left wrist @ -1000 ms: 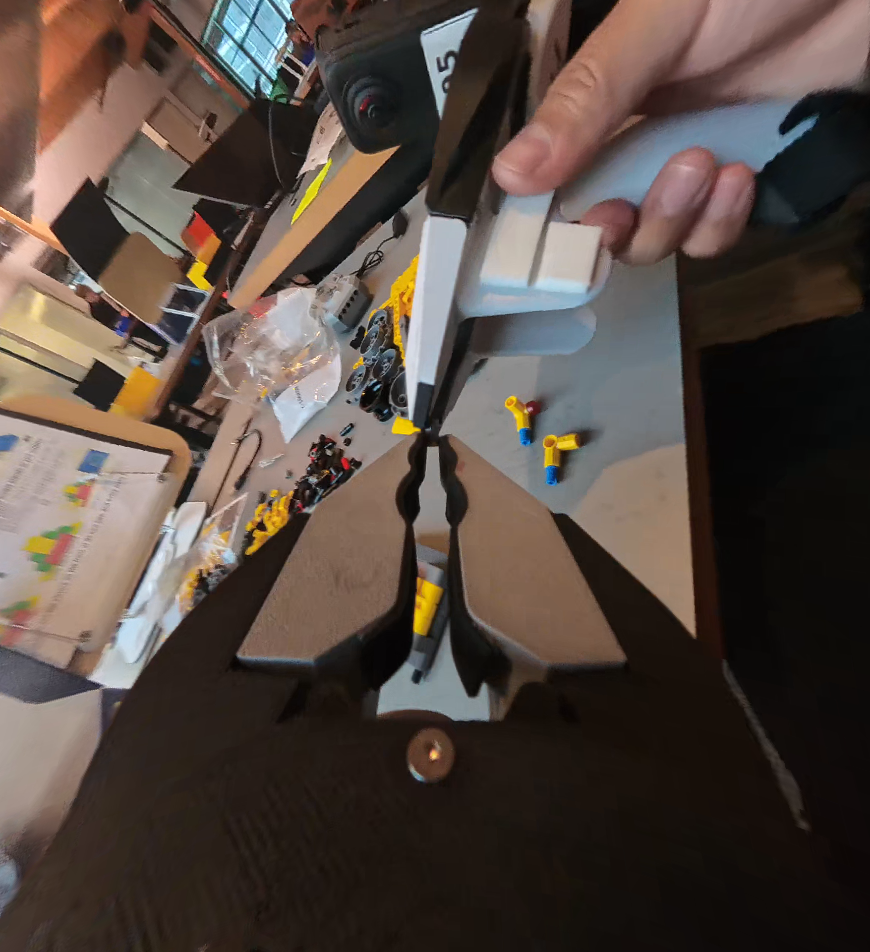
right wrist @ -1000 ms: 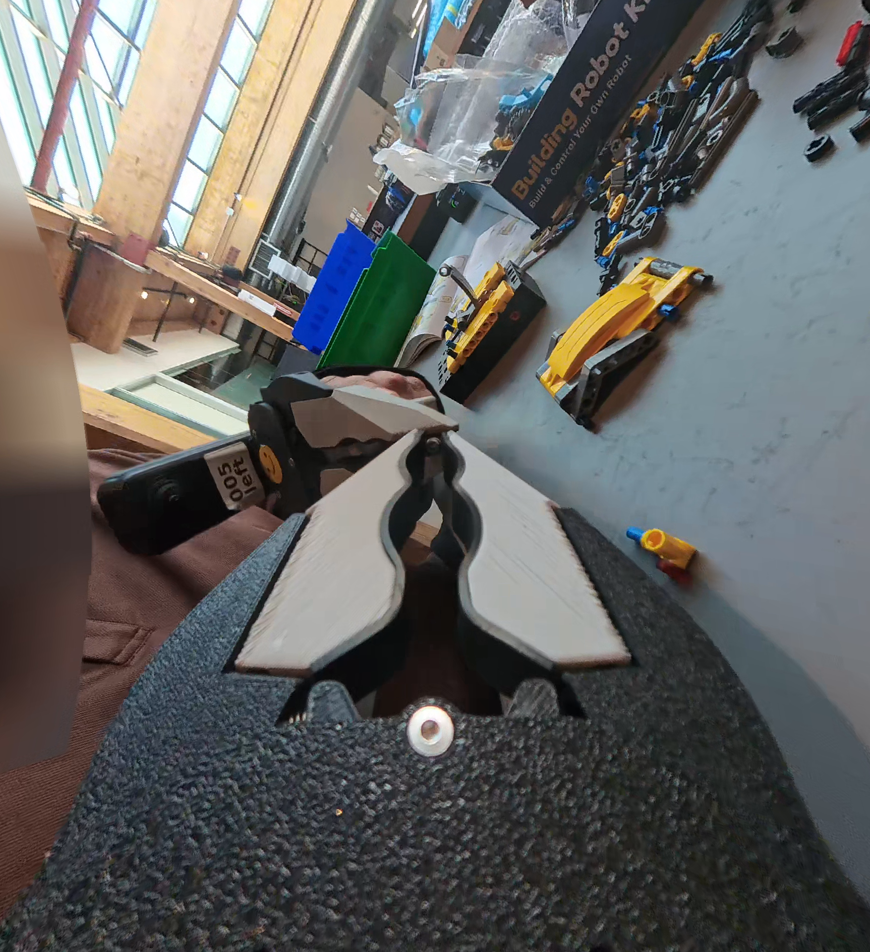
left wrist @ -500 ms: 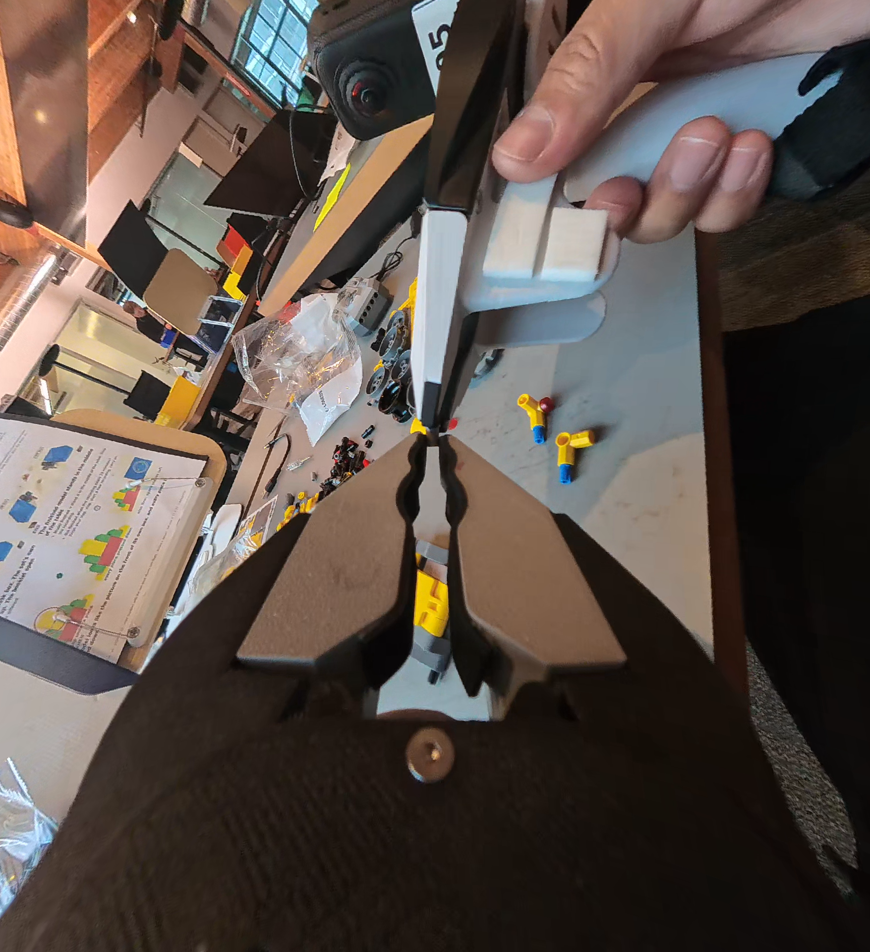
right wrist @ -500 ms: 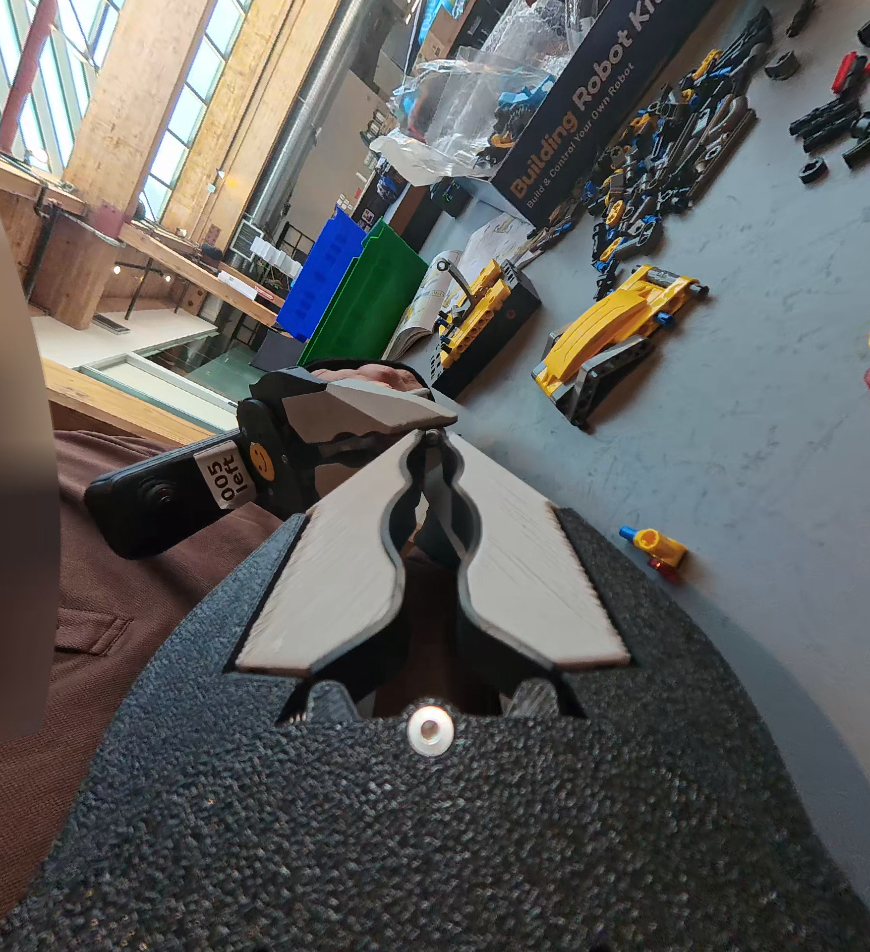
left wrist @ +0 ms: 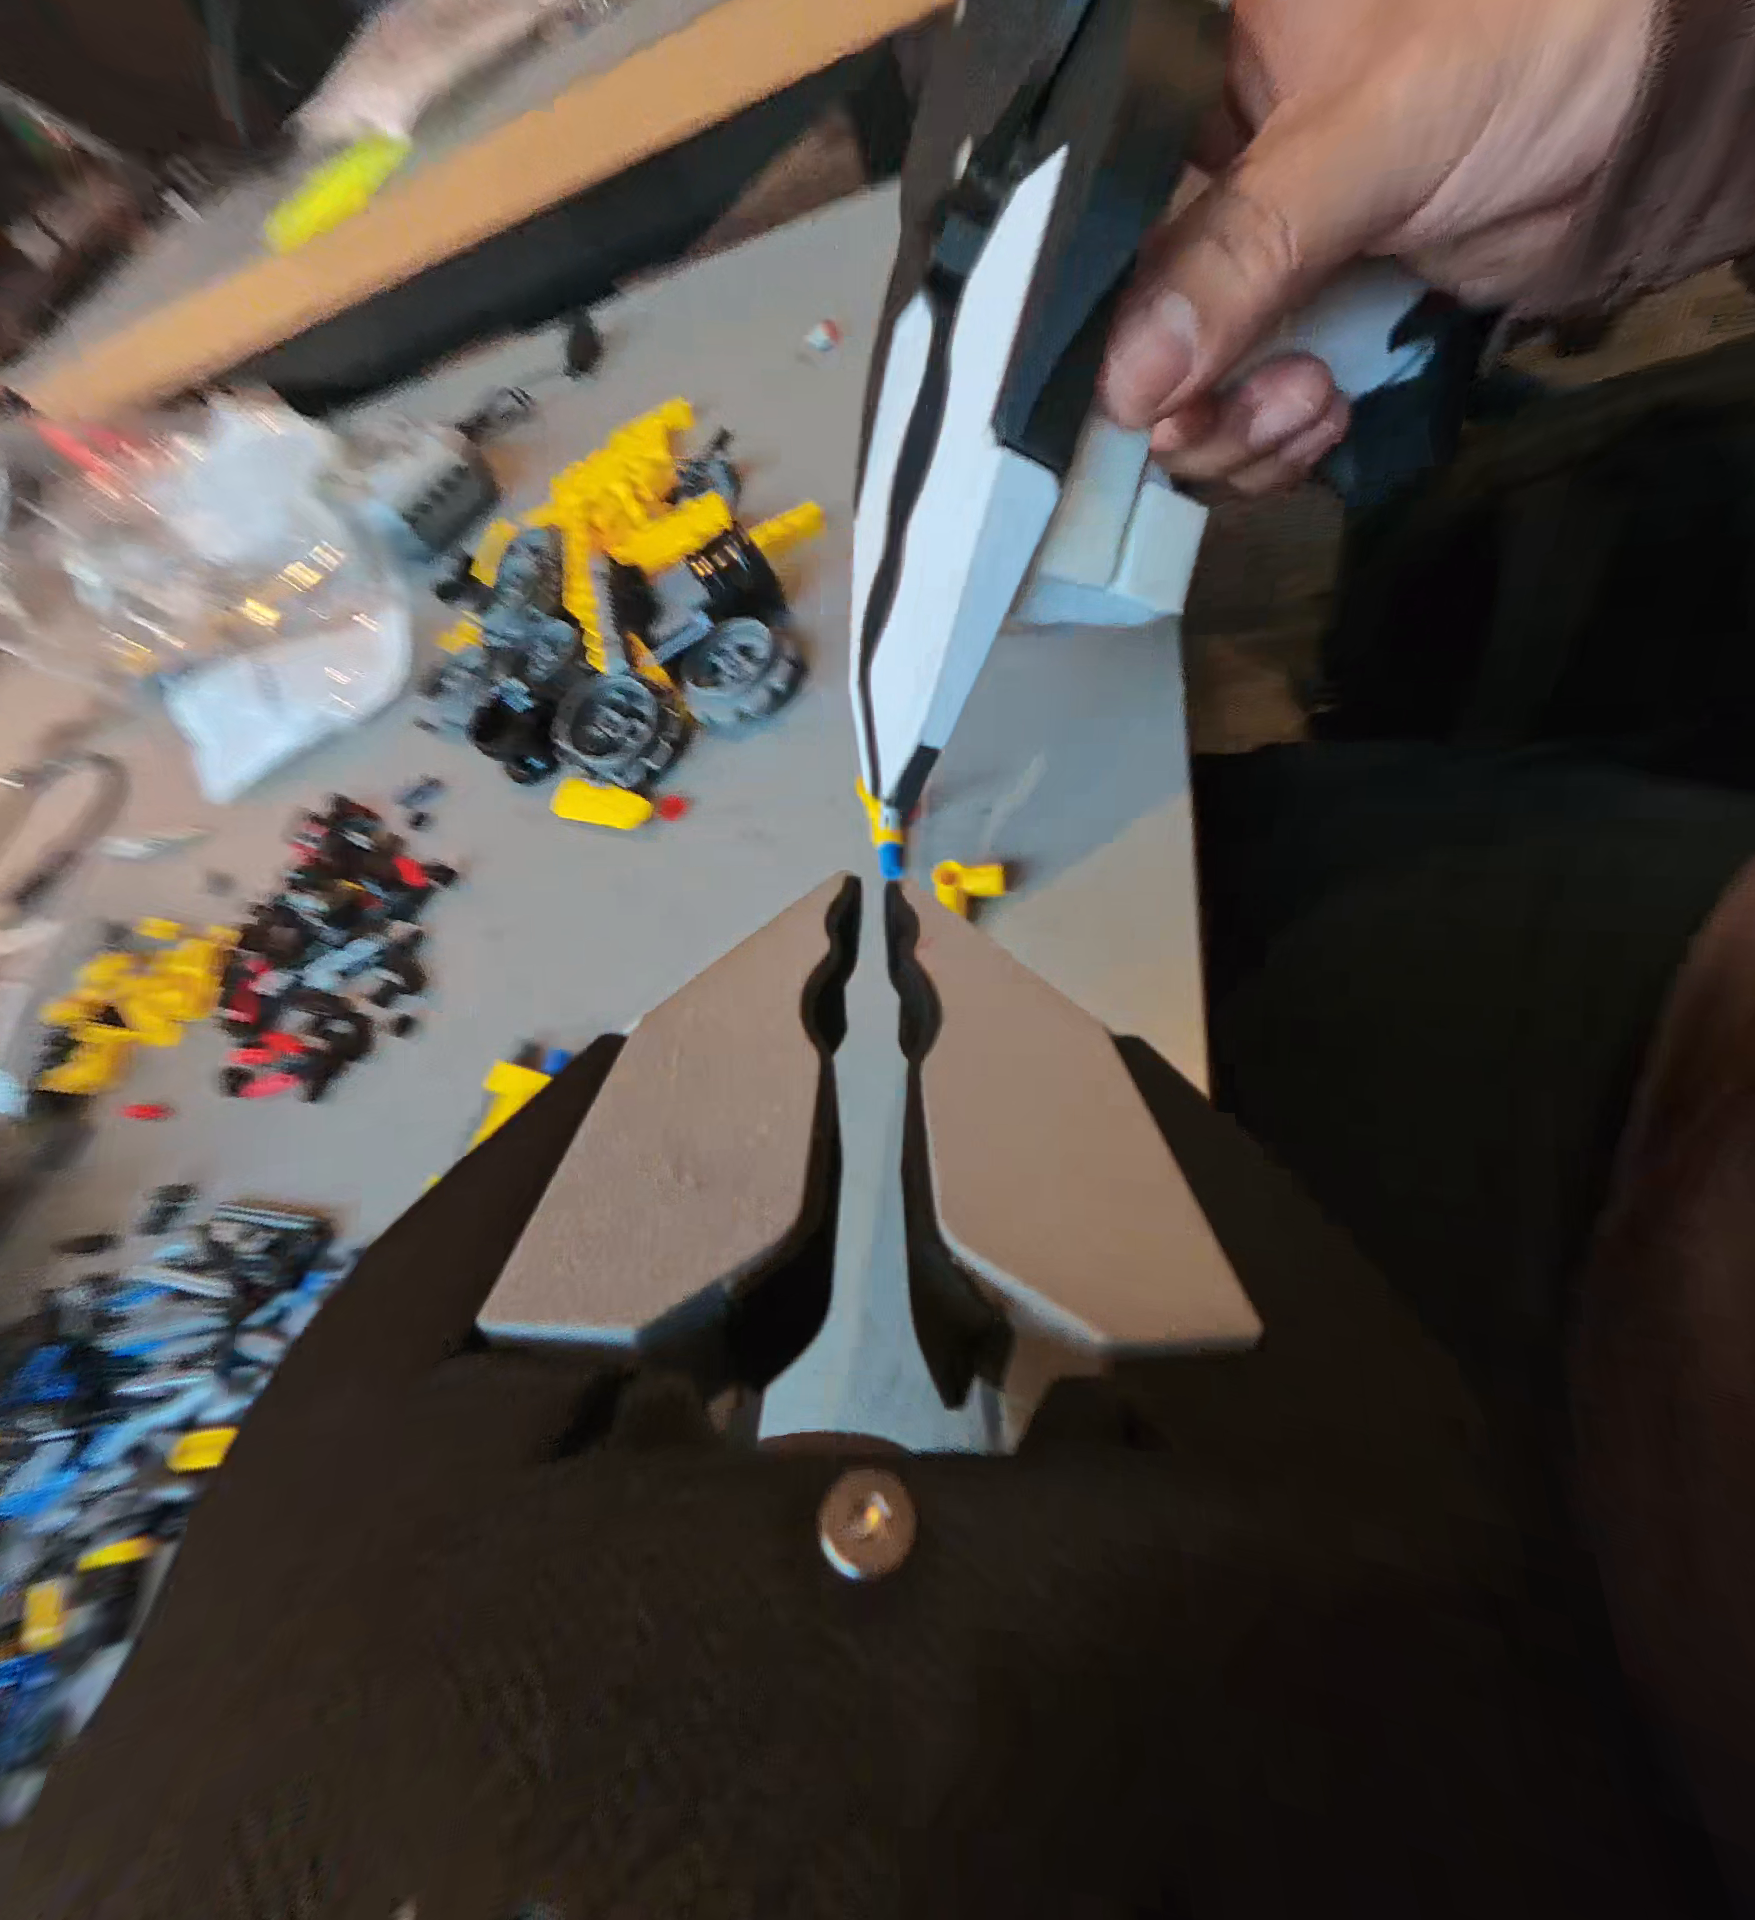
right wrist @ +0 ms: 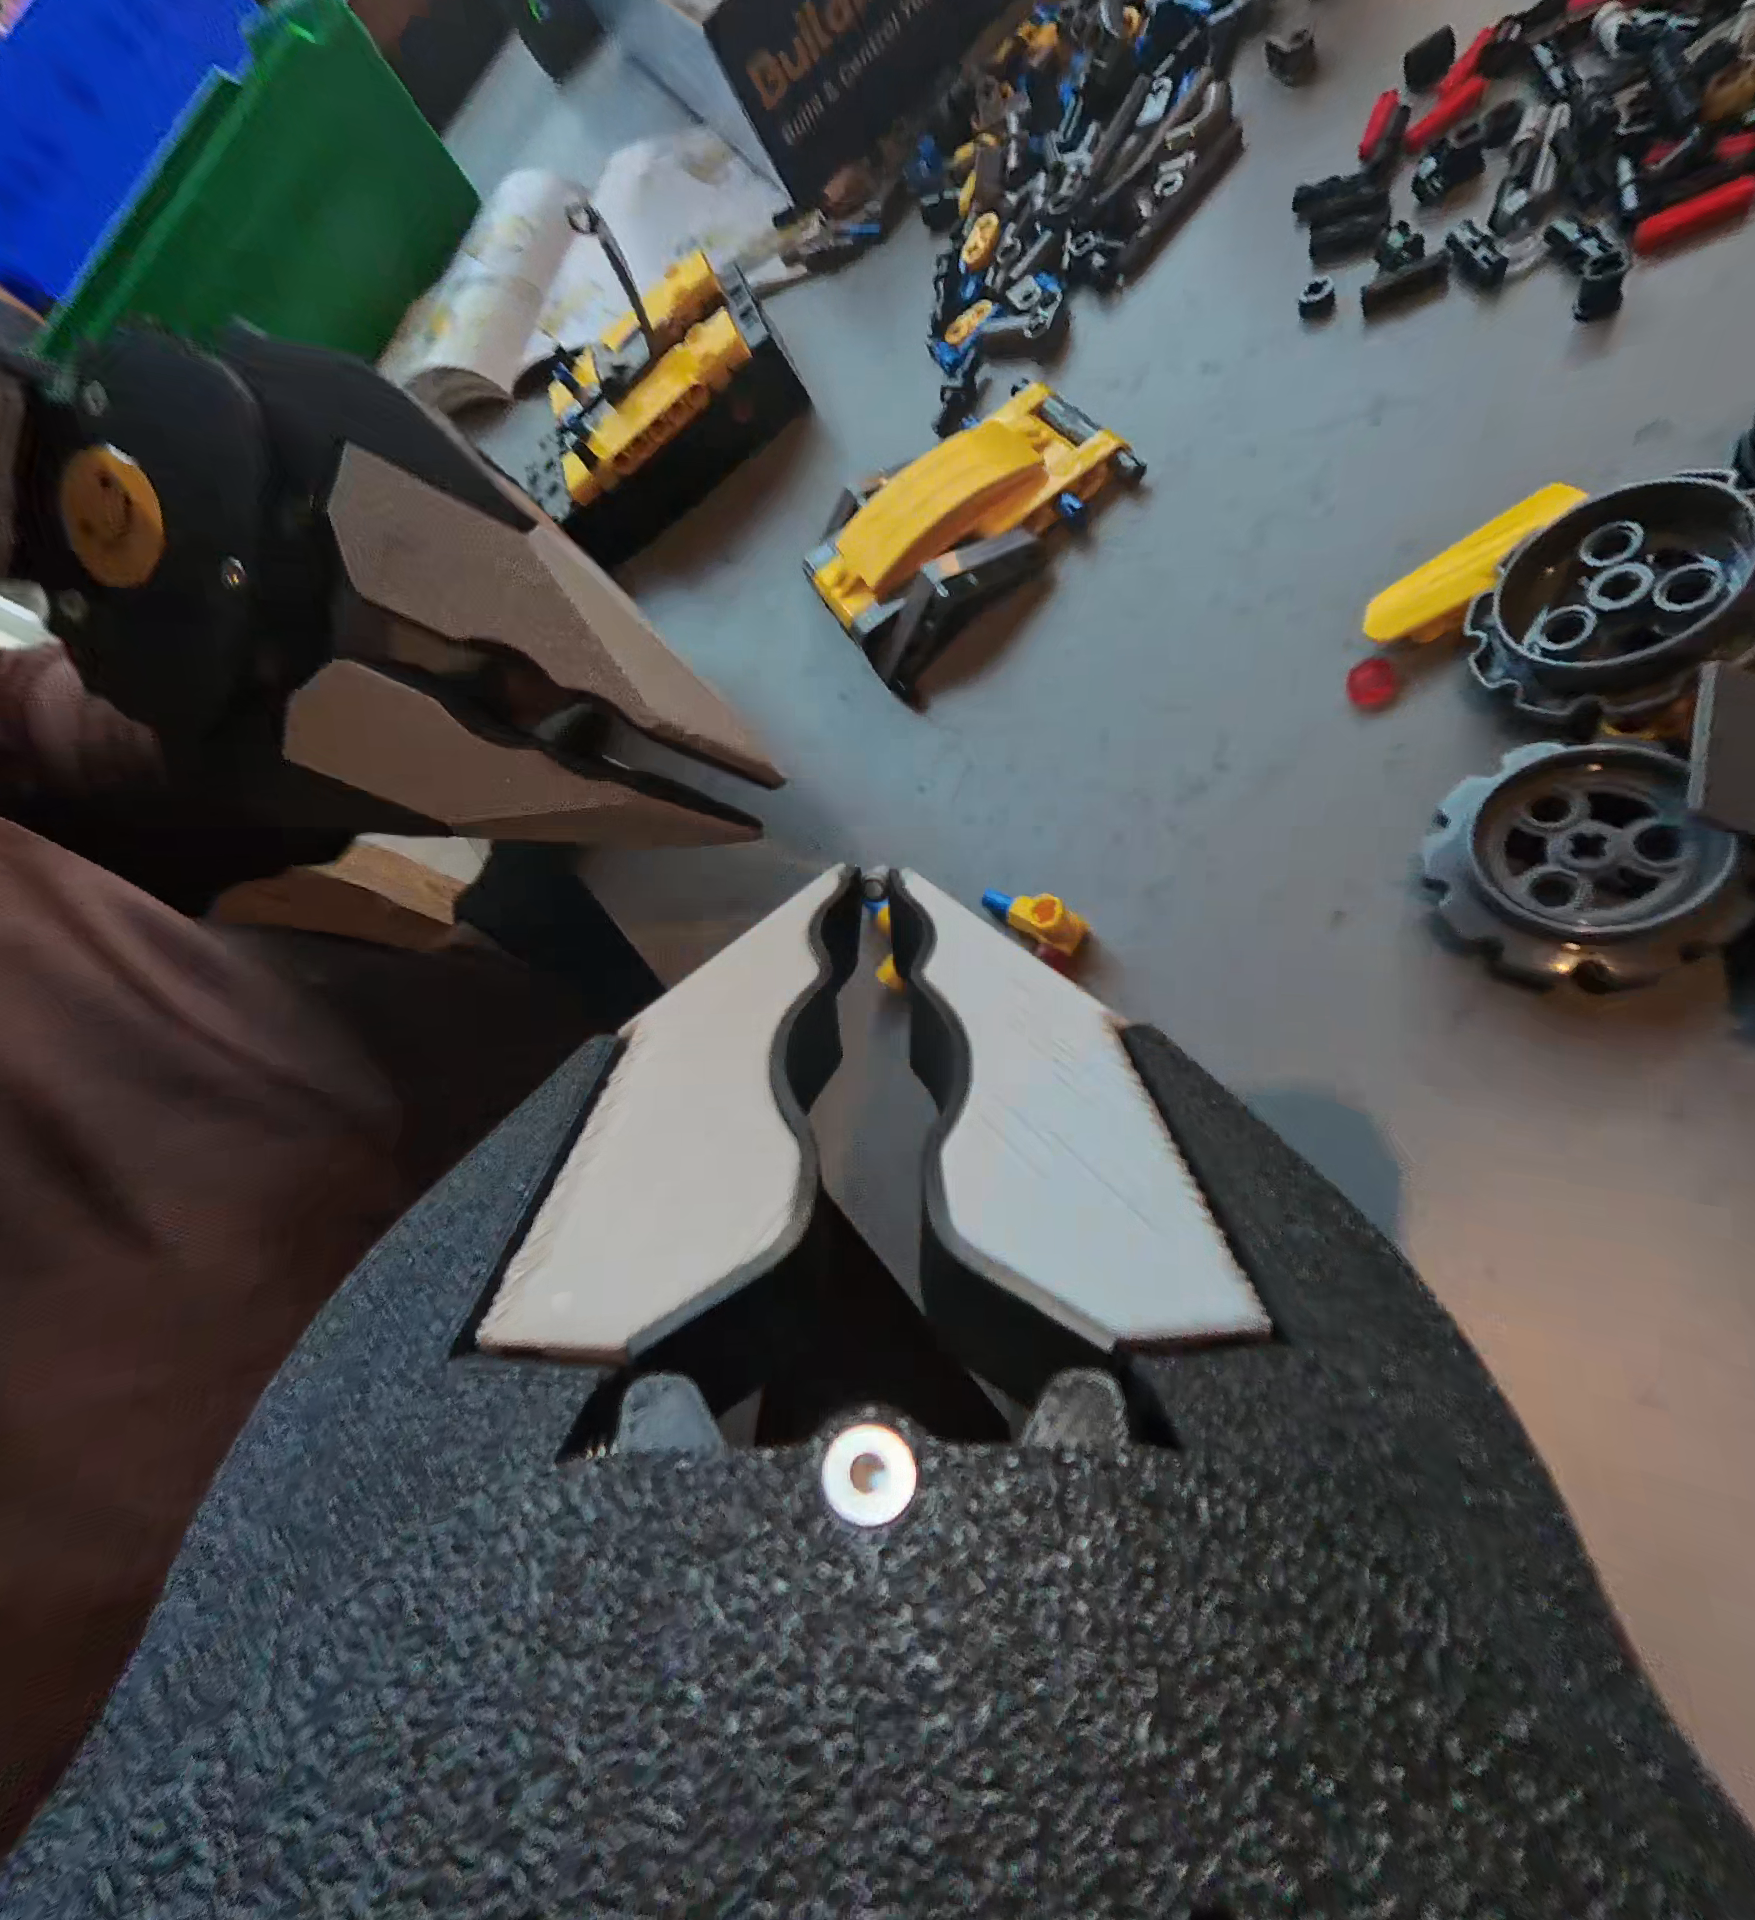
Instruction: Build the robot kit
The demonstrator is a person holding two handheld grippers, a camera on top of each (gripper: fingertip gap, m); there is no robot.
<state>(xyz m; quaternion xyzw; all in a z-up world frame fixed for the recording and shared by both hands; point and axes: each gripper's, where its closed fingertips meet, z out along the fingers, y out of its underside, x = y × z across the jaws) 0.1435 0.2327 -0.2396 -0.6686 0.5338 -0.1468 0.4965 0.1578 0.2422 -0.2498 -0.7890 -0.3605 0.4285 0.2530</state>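
Observation:
Two small yellow-and-blue connector pieces lie near the grey table's front edge. My right gripper (right wrist: pixel 873 883) is down at the table with its jaws closed to a narrow gap on one connector (right wrist: pixel 888 968), which also shows in the left wrist view (left wrist: pixel 888 844) at the white fingertips (left wrist: pixel 899 774). The other connector (right wrist: pixel 1034 920) lies just beside it, also visible in the left wrist view (left wrist: pixel 966 883). My left gripper (left wrist: pixel 871 896) is shut and empty, its tips a short way from the held connector. It shows in the right wrist view (right wrist: pixel 764 805) at the left.
A yellow wheeled model (left wrist: pixel 634 623) with grey wheels (right wrist: pixel 1600 862) stands behind. A yellow car body (right wrist: pixel 966 520), piles of loose black, red and blue parts (right wrist: pixel 1527 156), a plastic bag (left wrist: pixel 177 561), a black box (right wrist: pixel 852 62) and green and blue bins (right wrist: pixel 281 208) crowd the table. The table edge (left wrist: pixel 1193 831) is close. Less than 4 cm separates the two grippers' tips.
Both grippers have swung down toward the table. The right gripper has dropped onto one connector and its jaws now hold it. The left gripper's tips have come close to it.

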